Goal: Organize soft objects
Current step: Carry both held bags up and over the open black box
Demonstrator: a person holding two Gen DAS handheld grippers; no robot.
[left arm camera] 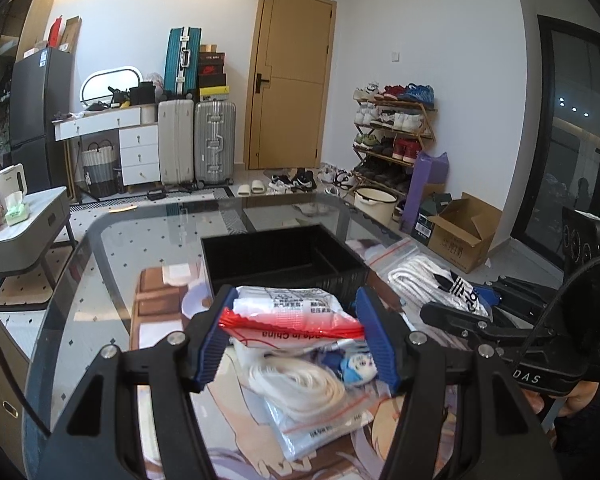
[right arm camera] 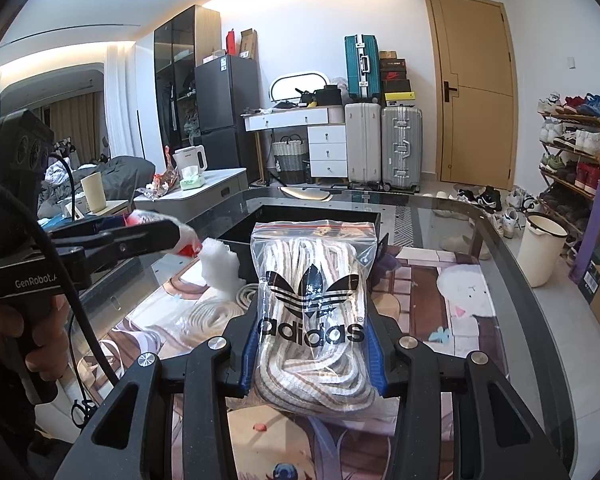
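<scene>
My left gripper [left arm camera: 296, 322] is shut on a white packet with a red edge [left arm camera: 292, 300], lifted above the table just in front of an open black box [left arm camera: 228, 256]. In the right wrist view that left gripper [right arm camera: 180, 236] comes in from the left, with the packet's white filling [right arm camera: 220, 264] beside the black box [right arm camera: 236, 236]. My right gripper [right arm camera: 314, 340] is shut on a clear zip bag printed with adidas [right arm camera: 312, 264], which holds striped cord and stands upright before the box. The bag [left arm camera: 420, 276] also shows at the right of the left wrist view.
Clear bags of white cord [left arm camera: 300, 384] and a small blue-and-white item [left arm camera: 358, 366] lie on a printed mat [right arm camera: 440, 300] over the glass table [left arm camera: 112, 248]. Another coil of cord in a bag [right arm camera: 208, 316] lies left of my right gripper. A hand [right arm camera: 4, 328] holds the left tool.
</scene>
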